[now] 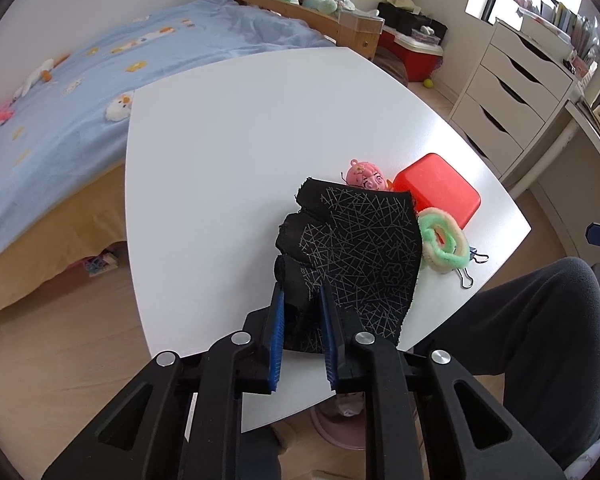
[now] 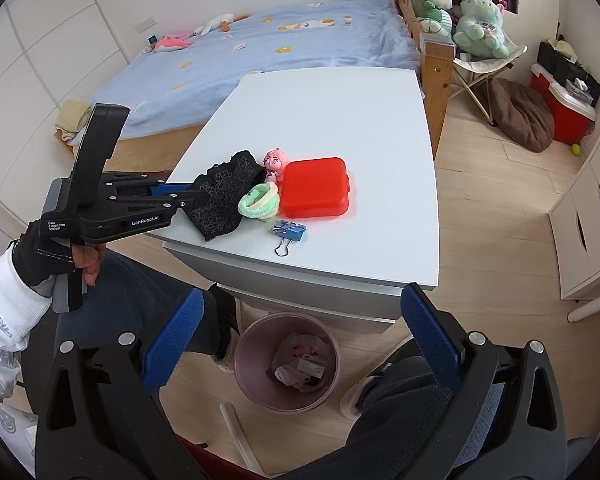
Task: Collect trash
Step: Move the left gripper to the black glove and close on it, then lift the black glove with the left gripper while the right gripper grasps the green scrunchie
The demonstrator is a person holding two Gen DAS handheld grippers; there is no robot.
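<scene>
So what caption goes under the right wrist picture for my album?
Left gripper pinches a black patterned glove on the white table, above a pink trash bin; right gripper open.

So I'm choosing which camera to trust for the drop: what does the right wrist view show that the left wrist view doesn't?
Only the right wrist view shows inside the pink trash bin under the table, already holding scraps, plus the open right gripper. Only the left wrist view shows the left gripper from behind, its fingers closed on the black glove. Both show the glove, red box, green hair tie, pink doll and binder clip on the white table.
</scene>
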